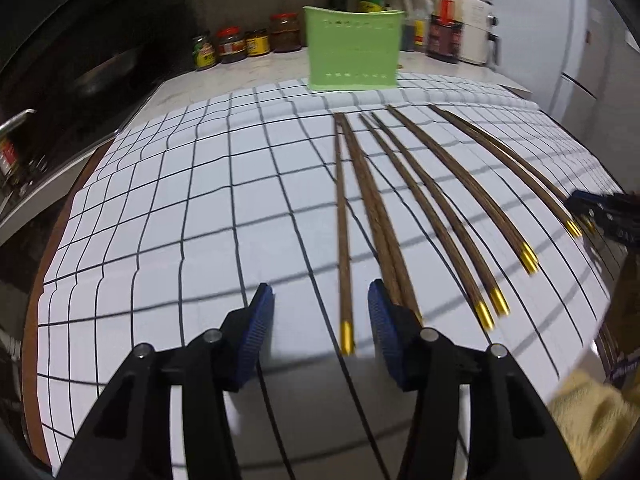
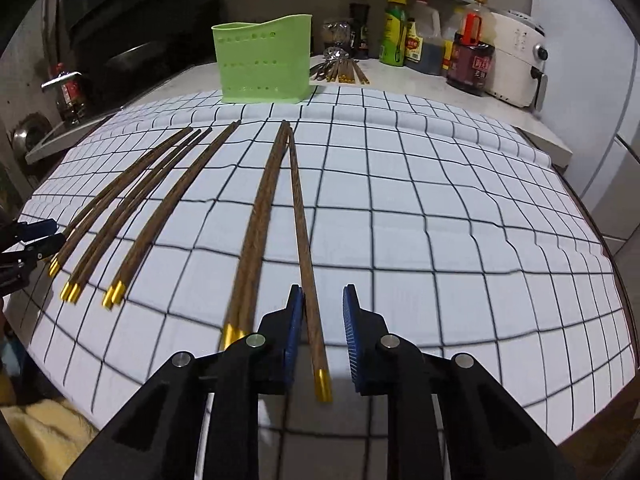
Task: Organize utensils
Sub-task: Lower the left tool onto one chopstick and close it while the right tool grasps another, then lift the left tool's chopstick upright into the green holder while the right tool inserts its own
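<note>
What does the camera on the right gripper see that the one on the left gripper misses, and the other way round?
Only the right wrist view shows the pile of spare utensils lying on the counter beside the green holder, plus the left gripper at its left edge. Only the left wrist view shows the row of red-lidded jars on the counter, and the right gripper at its right edge. Both show the green utensil holder, the gold-tipped wooden chopsticks laid out on the checked cloth, and bottles behind. Each gripper is open, straddling a single chopstick.

Counter (image 2: pixel 432 80) under checked cloth (image 2: pixel 440 220): wooden chopsticks (image 2: pixel 256 224), green holder (image 2: pixel 264 60).
</note>
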### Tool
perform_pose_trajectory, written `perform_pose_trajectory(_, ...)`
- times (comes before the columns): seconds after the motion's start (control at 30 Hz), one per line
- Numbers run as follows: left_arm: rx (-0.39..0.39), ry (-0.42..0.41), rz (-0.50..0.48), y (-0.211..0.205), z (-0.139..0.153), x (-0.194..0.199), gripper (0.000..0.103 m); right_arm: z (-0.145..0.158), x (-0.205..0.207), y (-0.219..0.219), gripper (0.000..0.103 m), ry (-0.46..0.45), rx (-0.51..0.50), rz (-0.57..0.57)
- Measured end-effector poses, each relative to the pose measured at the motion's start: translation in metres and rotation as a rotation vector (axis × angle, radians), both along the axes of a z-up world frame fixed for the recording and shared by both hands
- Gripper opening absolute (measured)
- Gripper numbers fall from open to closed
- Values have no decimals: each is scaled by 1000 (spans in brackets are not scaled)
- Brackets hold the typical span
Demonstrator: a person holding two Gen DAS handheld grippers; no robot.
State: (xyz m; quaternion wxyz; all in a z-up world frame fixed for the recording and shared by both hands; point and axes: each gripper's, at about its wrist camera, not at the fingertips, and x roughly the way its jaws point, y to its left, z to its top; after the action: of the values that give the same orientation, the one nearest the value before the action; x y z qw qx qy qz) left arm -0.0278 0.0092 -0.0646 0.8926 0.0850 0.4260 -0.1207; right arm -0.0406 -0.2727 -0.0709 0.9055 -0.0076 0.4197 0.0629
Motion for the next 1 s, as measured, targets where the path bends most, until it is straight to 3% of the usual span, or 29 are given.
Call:
perform_pose_trajectory(0.2, -9, -40, -29, -3, -2, -17, 38, -4, -17, -9, 23, -56, 38, 15)
perform_pose_trajectory(0.5, -22, -69, -13, -11, -4, 1, 36, -7, -25, -4, 24, -122, 45, 24)
perform_pose_trajectory(0.67, -12, -88, -27, -16, -4, 1, 30, -8, -31, -4, 24, -144, 45, 37)
perform_pose_trajectory(0.73, -12, -86, -31, -17, -4, 3, 23, -9, -30, -4, 23, -151, 53, 36)
perform_pose_trajectory(0.83, 21, -102, -11, -18, -4, 2, 6, -9, -28, -5, 8, -151, 60, 34)
perform_pose_trajectory(1.0, -38, -118, -5, -11, 4, 0, 7, -4, -28, -5, 7, -144, 74, 18)
